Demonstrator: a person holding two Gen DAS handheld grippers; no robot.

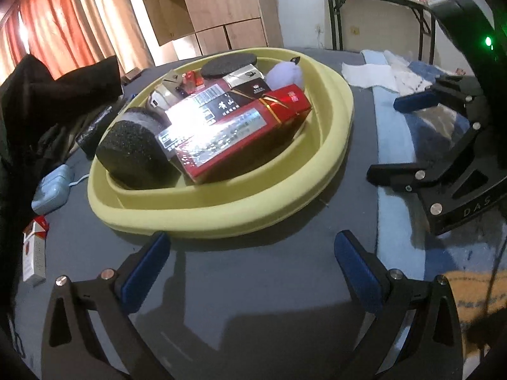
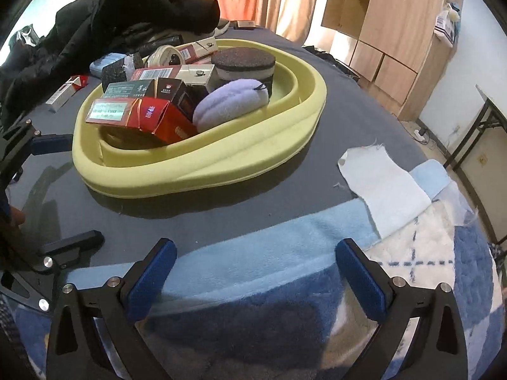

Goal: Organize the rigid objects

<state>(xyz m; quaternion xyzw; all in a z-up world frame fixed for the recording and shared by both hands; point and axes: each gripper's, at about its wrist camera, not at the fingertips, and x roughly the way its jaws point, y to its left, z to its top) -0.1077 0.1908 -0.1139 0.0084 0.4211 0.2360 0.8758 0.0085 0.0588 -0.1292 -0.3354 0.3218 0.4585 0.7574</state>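
Already heaped in the yellow tray (image 1: 221, 218), the red carton (image 1: 240, 136) and black sponge (image 1: 133, 155) sit corralled at our twelve o'clock. Our left claw (image 1: 253, 272) and right claw (image 2: 256, 278) hang released, empty. Only the left view shows the stray pack (image 1: 34, 253) at nine o'clock, likely next; only the right reveals the lilac puff (image 2: 231, 103) fully.

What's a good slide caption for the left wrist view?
Open left gripper faces a yellow foam basin full of boxes.
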